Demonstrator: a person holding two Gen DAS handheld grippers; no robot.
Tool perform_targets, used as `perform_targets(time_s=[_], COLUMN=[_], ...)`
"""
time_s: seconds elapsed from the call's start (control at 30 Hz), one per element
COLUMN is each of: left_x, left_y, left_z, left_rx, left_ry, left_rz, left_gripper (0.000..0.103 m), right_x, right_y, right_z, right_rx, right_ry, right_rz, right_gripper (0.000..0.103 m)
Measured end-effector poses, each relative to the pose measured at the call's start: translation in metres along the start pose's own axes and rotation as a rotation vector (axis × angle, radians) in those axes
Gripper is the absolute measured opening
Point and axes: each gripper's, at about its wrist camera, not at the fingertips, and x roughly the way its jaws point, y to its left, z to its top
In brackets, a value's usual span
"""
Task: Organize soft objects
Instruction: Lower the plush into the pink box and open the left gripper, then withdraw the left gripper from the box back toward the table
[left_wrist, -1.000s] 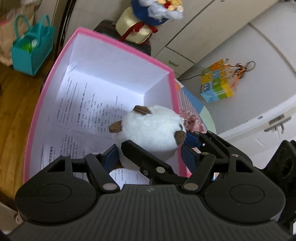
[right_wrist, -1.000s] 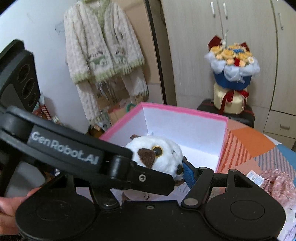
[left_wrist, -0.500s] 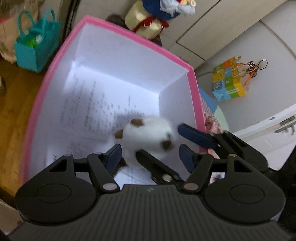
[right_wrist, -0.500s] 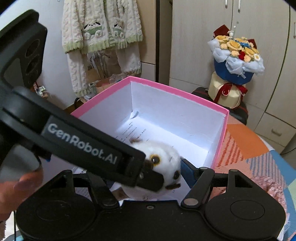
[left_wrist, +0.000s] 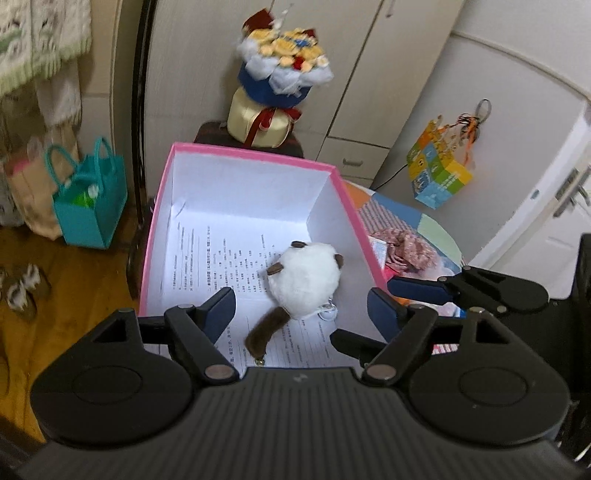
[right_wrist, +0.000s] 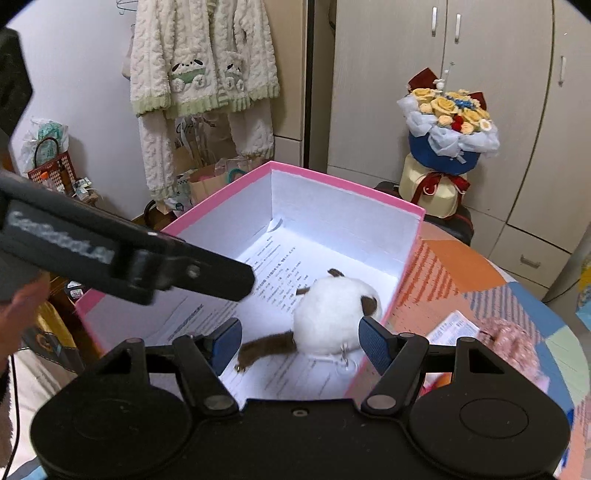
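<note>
Two tools hang over the box (left_wrist: 255, 157), both with jaws apart and holding nothing: left tool (left_wrist: 301, 308), right tool (right_wrist: 300, 341). Inside, lower centre of frame, the plush (left_wrist: 304, 280) lies on printed paper (left_wrist: 207, 258) near the right wall, leaving open floor toward the upper left. Outside that pink edge, a scarf (left_wrist: 404, 251) rests on the bench (right_wrist: 517, 291).

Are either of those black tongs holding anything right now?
No. Both the left tongs and right tongs are open and empty. The plush lies loose on the paper inside the pink box.
</note>
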Motion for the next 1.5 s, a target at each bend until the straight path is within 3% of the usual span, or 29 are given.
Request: perform_targets(time_s=[0.67,0.9,1.17,1.5], left_x=[-0.086,-0.109,-0.106,-0.054], left_y=[-0.06,-0.081,-0.123,-0.179], left_z=[-0.04,-0.064,-0.079,-0.088], left_rx=[0.234,0.249,0.325,0.391], left_ry=[-0.06,-0.129,-0.113,-0.001], left_rz=[0.0,-0.027,-0.074,-0.202], left_gripper=[0.086,0.089,0.09,0.09], right_x=[-0.097,-0.129,-0.167,-0.199], right_y=[0.011,0.003,-0.026,-0.095], right_z=[-0.024,-0.049,-0.093,-0.148], right_rx=[-0.059,-0.075,-0.071,0.017], right_ry=[-0.059,-0.078,-0.101,-0.121], right_rz=[-0.018,-0.058,-0.109,-0.213], right_gripper=[0.079,0.082,0.085,0.087])
